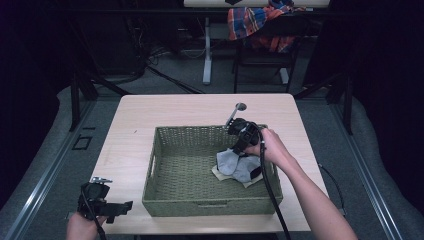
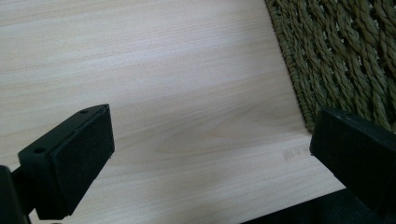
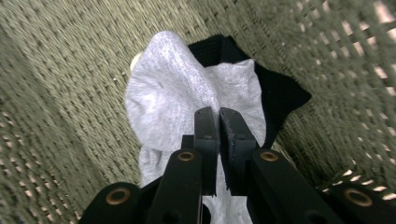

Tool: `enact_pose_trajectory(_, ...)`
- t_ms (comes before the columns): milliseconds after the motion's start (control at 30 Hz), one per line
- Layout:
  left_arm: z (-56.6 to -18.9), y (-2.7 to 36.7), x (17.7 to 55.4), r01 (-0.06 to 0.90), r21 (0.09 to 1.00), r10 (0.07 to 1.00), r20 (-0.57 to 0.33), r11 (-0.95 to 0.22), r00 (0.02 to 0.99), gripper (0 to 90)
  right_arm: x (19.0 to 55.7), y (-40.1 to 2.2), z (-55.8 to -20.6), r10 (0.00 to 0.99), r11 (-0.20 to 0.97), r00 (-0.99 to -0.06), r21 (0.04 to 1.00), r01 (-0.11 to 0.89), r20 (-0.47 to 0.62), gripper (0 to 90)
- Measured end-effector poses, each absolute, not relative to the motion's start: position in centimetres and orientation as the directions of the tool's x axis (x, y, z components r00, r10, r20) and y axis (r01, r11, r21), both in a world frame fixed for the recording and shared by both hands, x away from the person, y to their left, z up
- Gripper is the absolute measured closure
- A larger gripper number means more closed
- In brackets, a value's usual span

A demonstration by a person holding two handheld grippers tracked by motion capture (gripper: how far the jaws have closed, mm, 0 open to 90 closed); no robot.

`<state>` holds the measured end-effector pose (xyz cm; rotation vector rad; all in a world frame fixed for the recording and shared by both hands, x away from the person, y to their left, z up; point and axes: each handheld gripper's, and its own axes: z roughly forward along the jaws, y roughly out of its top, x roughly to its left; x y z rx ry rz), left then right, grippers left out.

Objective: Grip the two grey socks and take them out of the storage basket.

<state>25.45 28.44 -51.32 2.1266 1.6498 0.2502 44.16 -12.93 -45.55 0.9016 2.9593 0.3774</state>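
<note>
Light wood table [image 1: 150, 112] with a green woven basket [image 1: 170, 200] sitting on it toward the near edge. Right hand [image 1: 272, 146] reaches over the basket's right side, right gripper [image 1: 239, 145] pointing down onto a grey sock [image 1: 235, 165] lying on some cream and black fabric in the basket's right half. Left gripper [image 1: 117, 206] hangs just off the table's near-left corner, left of the basket. Back behind the table there's a chair [image 1: 265, 55] with a plaid shirt [image 1: 250, 22] draped over it.

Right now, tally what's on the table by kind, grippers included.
Woven basket: 1
Grey cloth, black-edged, pinched by the right gripper: 1
Cream cloth beneath it: 1
Grippers, counting the left gripper, open over bare table: 2
Total: 5
</note>
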Motion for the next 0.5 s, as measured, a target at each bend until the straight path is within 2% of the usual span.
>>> enact_pose_trajectory(500, -51.4, 28.4, 25.5, 0.877, 0.439, 0.953, -0.123, -0.196, 0.275, 0.1, 44.0, -14.2, -41.9, 0.57, 0.773, -0.82, 0.303, 0.557, 0.053, 85.9)
